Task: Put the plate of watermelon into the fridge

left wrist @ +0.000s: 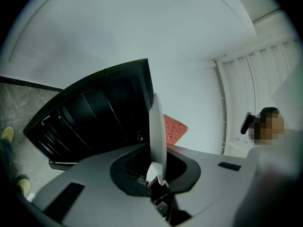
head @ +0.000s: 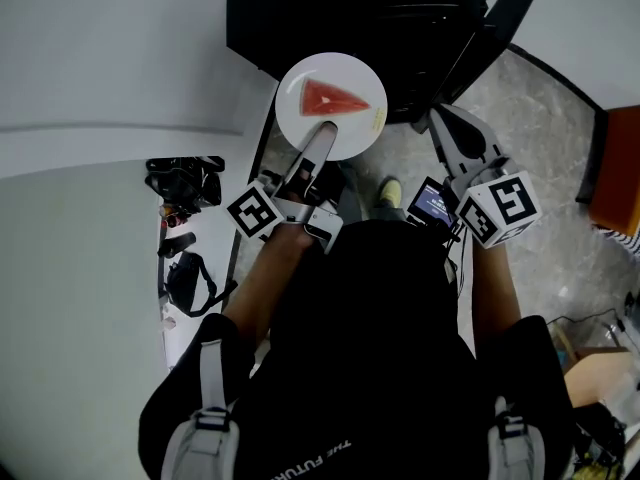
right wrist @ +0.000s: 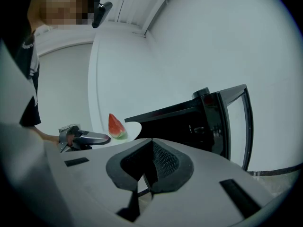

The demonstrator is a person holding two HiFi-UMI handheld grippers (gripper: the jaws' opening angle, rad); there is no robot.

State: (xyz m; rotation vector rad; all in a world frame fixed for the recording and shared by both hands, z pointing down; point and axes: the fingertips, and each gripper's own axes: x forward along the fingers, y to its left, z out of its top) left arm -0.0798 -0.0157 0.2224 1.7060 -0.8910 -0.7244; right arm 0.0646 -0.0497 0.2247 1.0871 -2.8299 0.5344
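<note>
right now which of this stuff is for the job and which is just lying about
For the job: plate, watermelon slice, black fridge, left gripper clamped on the plate's rim.
Lying about: black gear on the white surface, cardboard box, orange object.

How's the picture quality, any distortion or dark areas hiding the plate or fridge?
Head view: plate bright and sharp, fridge near-black. Left gripper view: strong fisheye, dark corners, plate edge-on. Right gripper view: same fisheye; watermelon small but clear.

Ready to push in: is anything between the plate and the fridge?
Nothing visible. The plate, pinched in the left claw, sits right before the fridge; its door stands open to the right.
</note>
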